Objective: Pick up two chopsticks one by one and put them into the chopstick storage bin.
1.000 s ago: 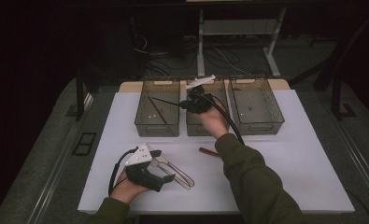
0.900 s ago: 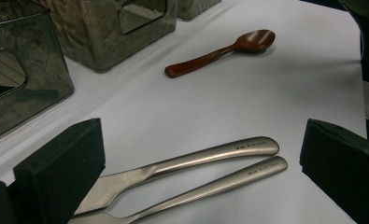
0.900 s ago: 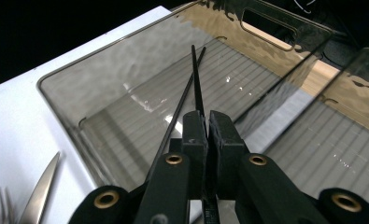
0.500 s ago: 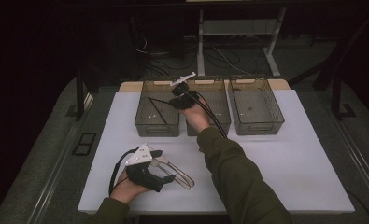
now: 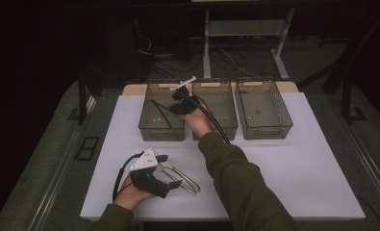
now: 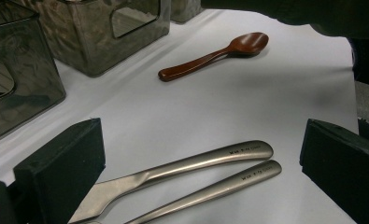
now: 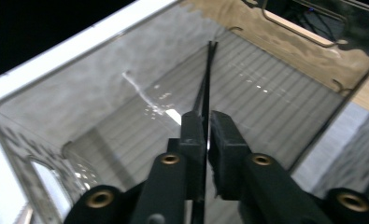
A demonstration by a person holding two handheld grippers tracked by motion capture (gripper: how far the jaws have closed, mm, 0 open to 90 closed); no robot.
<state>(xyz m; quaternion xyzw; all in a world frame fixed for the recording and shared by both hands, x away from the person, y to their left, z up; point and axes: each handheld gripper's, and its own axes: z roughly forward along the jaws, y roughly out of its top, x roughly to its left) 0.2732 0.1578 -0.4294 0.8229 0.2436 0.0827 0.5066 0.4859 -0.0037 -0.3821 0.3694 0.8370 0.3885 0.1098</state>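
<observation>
Steel at the near edge of the white tabletop (image 5: 293, 163): a knife (image 6: 191, 163) and one more steel handle (image 6: 219, 184), lying side by side. Around them, the left tool (image 5: 169, 171), jaws wide apart, one on each side, pressing on nothing. Resting there, low on the tabletop.

A bit farther out, a brown spoon (image 6: 215, 55), lying flat, near the foot of the boxes and well apart from the steel pair.

Farther on, three see-through boxes in a row: the left box (image 5: 149, 126), the middle box (image 5: 226, 130), the right box (image 5: 264, 132).

Over the left box, the right tool (image 7: 206, 135), pointing down into it. Between its jaws, a pair of black chopsticks (image 7: 209, 70), far ends already down at the far corner of the left box. Jaws just opening, a thin gap showing beside the sticks, so no real squeeze on them now.

Step in hand, by the look of it: letting the chopsticks go into the left box. To do it well:
- Open the jaws a bit more, slowly.
- Keep the hand steady, so both sticks slide down together.
- Lift straight up, clear of the box wall.
- Leave the left tool quiet, so the steel pair stays put.
</observation>
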